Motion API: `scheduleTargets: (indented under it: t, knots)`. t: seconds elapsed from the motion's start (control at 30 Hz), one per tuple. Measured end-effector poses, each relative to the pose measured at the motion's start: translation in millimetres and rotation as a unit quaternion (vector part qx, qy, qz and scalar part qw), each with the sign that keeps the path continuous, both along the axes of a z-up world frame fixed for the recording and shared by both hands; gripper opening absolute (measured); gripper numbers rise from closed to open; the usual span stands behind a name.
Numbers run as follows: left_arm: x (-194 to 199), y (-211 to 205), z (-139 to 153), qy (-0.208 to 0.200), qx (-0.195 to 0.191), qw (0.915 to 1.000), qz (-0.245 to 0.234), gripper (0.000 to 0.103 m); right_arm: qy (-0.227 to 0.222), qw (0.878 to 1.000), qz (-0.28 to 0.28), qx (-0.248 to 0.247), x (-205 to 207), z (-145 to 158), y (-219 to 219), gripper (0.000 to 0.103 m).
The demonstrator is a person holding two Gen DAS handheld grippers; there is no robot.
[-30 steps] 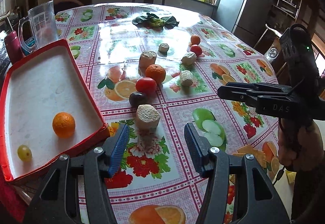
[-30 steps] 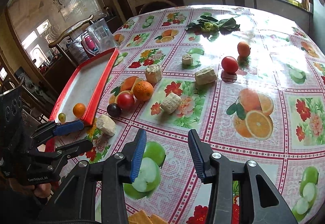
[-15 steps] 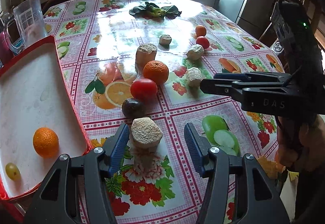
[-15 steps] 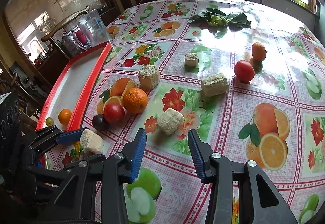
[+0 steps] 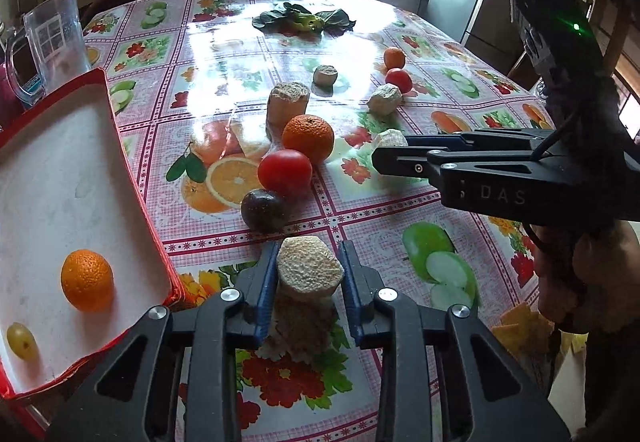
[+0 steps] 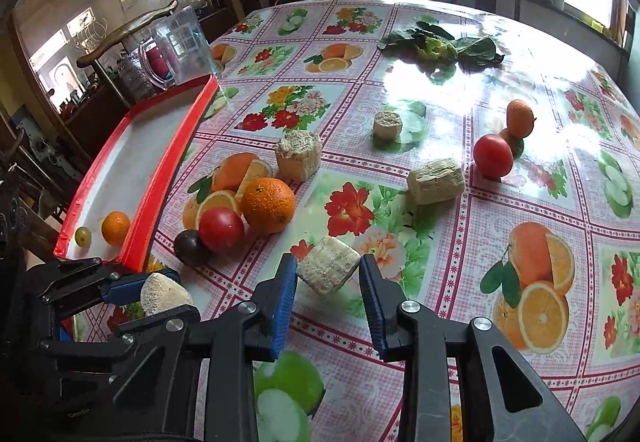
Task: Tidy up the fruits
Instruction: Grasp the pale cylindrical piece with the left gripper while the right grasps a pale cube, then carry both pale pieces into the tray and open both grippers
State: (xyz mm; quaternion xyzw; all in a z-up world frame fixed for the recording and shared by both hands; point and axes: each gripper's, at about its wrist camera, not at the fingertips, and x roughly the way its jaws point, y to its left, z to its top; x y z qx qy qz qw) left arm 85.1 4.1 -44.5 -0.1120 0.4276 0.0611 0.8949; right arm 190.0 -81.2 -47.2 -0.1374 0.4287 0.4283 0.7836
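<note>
My left gripper is shut on a pale sugarcane chunk beside the red tray; it also shows in the right wrist view. The tray holds an orange and a green grape. My right gripper is open around another pale chunk lying on the table. A dark plum, a red tomato and an orange sit just ahead of the left gripper.
More cane chunks, a second tomato and a small orange lie further out. Leafy greens lie at the far side. A clear jug stands behind the tray.
My left gripper moved forward and shut on the near cane chunk. My right gripper moved forward until its open fingers came around the other chunk.
</note>
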Motion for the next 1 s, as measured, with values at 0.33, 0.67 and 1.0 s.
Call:
scheduleTargets:
  t: [0.33,0.67,1.0]
  knots:
    - [-23.9,-4.1,24.5,-0.025,0.012,0.9996,0.005,0.027,-0.003,0.999,0.013,0.04,-31.2,29.2,-16.8,0.032]
    - [-56.4,10.3,45.6,-0.052,0.031,0.9976,0.033,0.027,-0.01,0.997,0.035,0.064,-63.4,48.6,-11.7,0.032]
    - [-84.2,36.2,52.3,-0.065,0.031,0.995,0.069,0.027,-0.021,0.995,0.065,0.068,-89.4,61.3,9.9,0.032]
